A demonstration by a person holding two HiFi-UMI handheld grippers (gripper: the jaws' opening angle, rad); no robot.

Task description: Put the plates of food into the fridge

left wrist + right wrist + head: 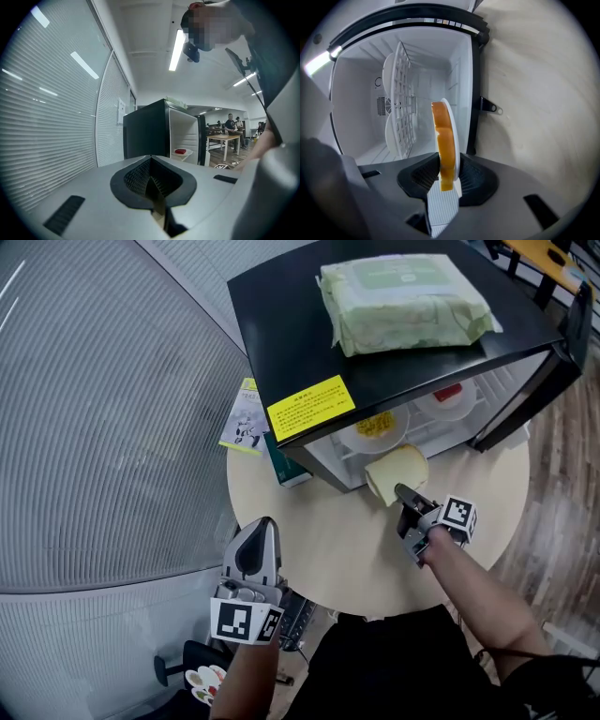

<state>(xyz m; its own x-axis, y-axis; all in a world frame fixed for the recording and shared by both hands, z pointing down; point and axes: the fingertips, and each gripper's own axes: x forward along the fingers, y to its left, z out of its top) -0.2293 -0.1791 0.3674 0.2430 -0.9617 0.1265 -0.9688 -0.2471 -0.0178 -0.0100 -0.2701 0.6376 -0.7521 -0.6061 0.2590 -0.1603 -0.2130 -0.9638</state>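
Plate (455,126) stands edgewise, pinched in right claw (445,180), facing open fridge (356,89).

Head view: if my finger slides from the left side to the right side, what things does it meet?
Leaflet → yellow sticker → plate of yellow food → plate of red food → fridge door.

We count three plates of food (397,472), one fridge (300,324), one wipes pack (403,298), one leaflet (244,418), one left hand-held gripper (263,524) and one right hand-held gripper (403,491).
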